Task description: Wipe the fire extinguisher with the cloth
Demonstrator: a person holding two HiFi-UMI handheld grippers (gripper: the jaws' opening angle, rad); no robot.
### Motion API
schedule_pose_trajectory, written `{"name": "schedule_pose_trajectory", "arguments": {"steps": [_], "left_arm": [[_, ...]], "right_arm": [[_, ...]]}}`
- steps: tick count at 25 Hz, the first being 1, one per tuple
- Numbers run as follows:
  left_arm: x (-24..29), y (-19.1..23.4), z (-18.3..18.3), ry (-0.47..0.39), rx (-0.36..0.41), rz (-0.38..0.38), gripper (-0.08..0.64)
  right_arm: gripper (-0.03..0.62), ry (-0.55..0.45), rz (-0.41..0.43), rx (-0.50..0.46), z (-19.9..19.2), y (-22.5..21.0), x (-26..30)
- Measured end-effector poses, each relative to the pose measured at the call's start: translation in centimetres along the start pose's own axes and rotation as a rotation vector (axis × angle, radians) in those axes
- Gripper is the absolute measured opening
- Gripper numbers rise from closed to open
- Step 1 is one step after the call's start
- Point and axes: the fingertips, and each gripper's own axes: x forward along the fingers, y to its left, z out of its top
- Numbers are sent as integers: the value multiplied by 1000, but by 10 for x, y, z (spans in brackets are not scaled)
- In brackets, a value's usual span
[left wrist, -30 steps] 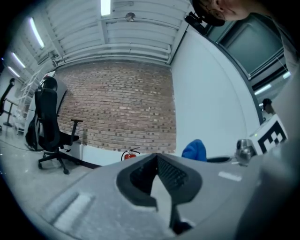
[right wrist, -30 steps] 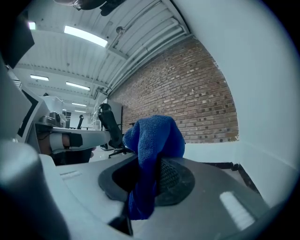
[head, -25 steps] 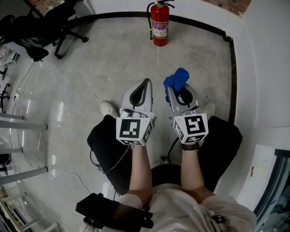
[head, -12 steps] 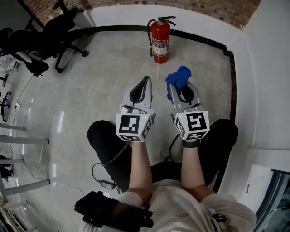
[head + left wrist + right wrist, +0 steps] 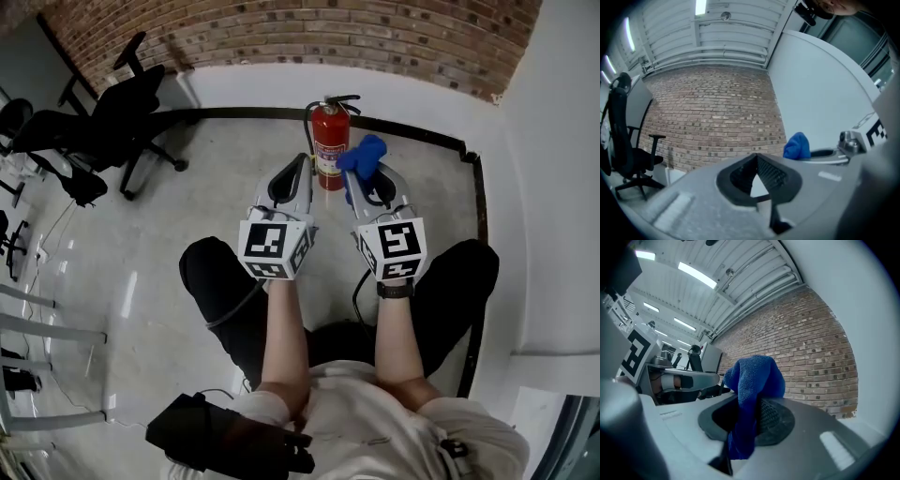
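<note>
The red fire extinguisher (image 5: 330, 142) stands upright on the floor against the white wall, with a black handle and hose on top. My left gripper (image 5: 302, 161) is shut with nothing in it, its tip just left of the extinguisher's body. My right gripper (image 5: 360, 178) is shut on the blue cloth (image 5: 364, 155), which bunches up just right of the extinguisher. In the right gripper view the blue cloth (image 5: 754, 376) hangs over the closed jaws of the right gripper (image 5: 749, 404). The left gripper view shows its own gripper (image 5: 756, 158) shut, with the blue cloth (image 5: 797, 146) to the right. Neither gripper view shows the extinguisher.
Black office chairs (image 5: 108, 122) stand at the far left. A brick wall (image 5: 394, 37) rises behind the white base. A black strip (image 5: 427, 139) runs along the floor's edge and down the right side. The person's legs fill the lower middle.
The head view has swung up and forward. The extinguisher, which was well beyond the gripper tips, now sits between them. Both grippers keep their hold and spacing.
</note>
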Motion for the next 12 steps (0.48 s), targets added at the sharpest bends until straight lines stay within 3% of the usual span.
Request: {"name": "schedule_pose_trajectory", "arguments": {"steps": [4, 12], "left_arm": [[39, 18, -2, -6, 13, 2, 2], [102, 83, -41, 21, -20, 8, 2]], "right_arm": [[78, 55, 5, -30, -13, -21, 40], [77, 334, 33, -44, -102, -43, 134]]}}
